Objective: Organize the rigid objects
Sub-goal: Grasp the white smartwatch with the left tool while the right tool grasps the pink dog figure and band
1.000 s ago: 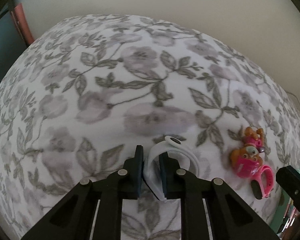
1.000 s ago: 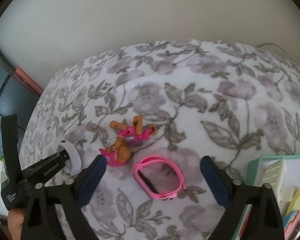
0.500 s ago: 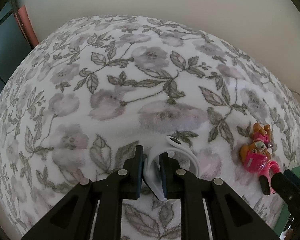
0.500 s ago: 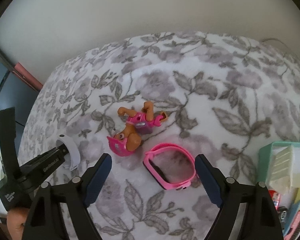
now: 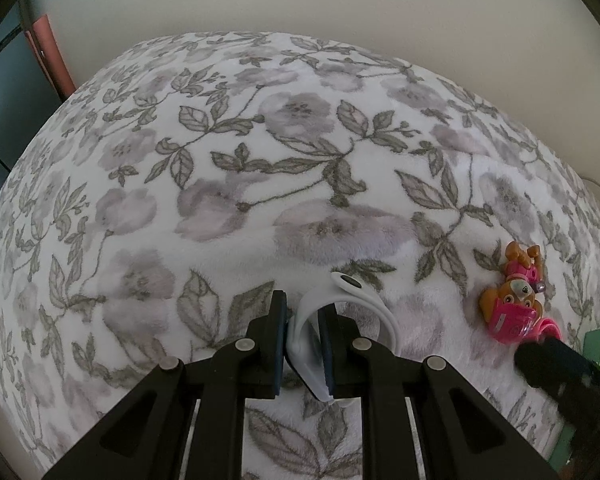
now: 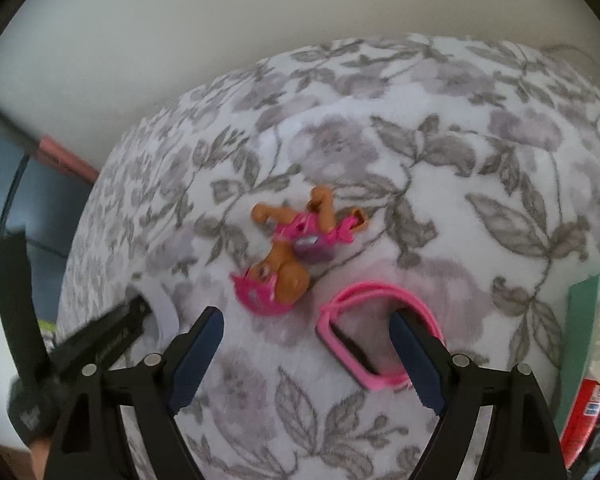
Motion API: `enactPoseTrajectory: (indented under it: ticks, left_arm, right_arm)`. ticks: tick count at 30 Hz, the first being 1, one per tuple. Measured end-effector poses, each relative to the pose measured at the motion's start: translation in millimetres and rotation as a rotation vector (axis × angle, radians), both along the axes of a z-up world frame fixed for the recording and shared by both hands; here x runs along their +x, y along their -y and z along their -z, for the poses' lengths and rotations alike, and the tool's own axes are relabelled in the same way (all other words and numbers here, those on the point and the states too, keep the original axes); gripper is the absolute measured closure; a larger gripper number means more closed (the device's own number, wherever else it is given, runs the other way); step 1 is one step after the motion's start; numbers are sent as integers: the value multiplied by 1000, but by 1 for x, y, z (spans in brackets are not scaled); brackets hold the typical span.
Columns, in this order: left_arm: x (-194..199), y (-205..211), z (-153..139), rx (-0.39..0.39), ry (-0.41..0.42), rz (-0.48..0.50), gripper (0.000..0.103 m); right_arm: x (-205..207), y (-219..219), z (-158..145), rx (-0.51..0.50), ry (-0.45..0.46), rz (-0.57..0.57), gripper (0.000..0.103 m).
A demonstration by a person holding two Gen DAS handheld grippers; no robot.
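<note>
Your right gripper [image 6: 306, 334] has closed in over the pink watch [image 6: 374, 336], jaws wide, your left gripper [image 5: 302, 330] clamping the white watch [image 5: 340, 312] on the floral blanket [image 5: 260, 168].

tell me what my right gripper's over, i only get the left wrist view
Observer: The right gripper is open above the blanket; its right finger sits inside the loop of the pink watch band.
Operator: that band looks cut off here, is it whole
Observer: Yes, a closed loop lying flat beside the toy dog.
Operator: what's that green edge at my far right
Observer: A green tray holding a red item and pale blocks.
</note>
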State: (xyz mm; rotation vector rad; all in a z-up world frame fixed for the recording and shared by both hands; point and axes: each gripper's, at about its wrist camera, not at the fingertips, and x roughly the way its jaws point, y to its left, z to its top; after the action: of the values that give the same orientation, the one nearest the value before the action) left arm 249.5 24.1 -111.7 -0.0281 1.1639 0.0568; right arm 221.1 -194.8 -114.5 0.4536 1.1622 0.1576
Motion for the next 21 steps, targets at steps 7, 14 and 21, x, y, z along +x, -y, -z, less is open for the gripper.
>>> enactPoseTrajectory:
  ticks: [7, 14, 21]
  left_arm:
    - [1, 0, 2, 6, 6, 16, 87]
    - [3, 1, 4, 23, 14, 33, 86]
    - [3, 3, 6, 49, 15, 40, 84]
  right_arm:
    - [18, -1, 1, 71, -1, 71, 16]
    - [31, -11, 3, -24, -22, 146, 15]
    - [33, -37, 3, -251, -18, 111, 28]
